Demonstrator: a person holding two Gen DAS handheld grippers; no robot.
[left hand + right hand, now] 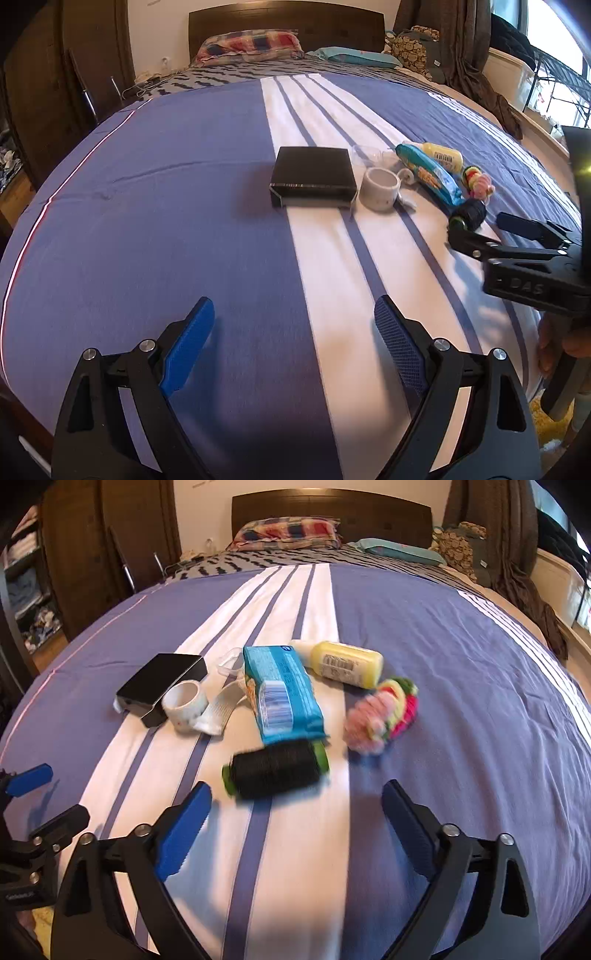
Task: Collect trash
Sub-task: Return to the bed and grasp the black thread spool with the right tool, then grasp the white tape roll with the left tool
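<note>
Several items lie in a cluster on the blue-and-white striped bedspread [166, 206]: a black box [312, 173] [162, 683], a white tape roll [380, 186] [184, 701], a blue snack wrapper [428, 171] [280, 694], a yellow bottle [443, 153] [347, 662], a black spool with green ends [469, 214] [277, 771] and a pink-green woolly bundle [478, 181] [384, 712]. My right gripper [297, 794] [480, 229] stands open just short of the spool, nothing between its pads. My left gripper [293, 314] [55, 795] is open over bare bedspread, well short of the box.
A clear plastic piece [229, 662] and a white ribbed strip [218, 712] lie beside the tape roll. Pillows [247, 44] and a dark headboard stand at the far end. A wardrobe [81, 554] is on the left, curtains and a window on the right.
</note>
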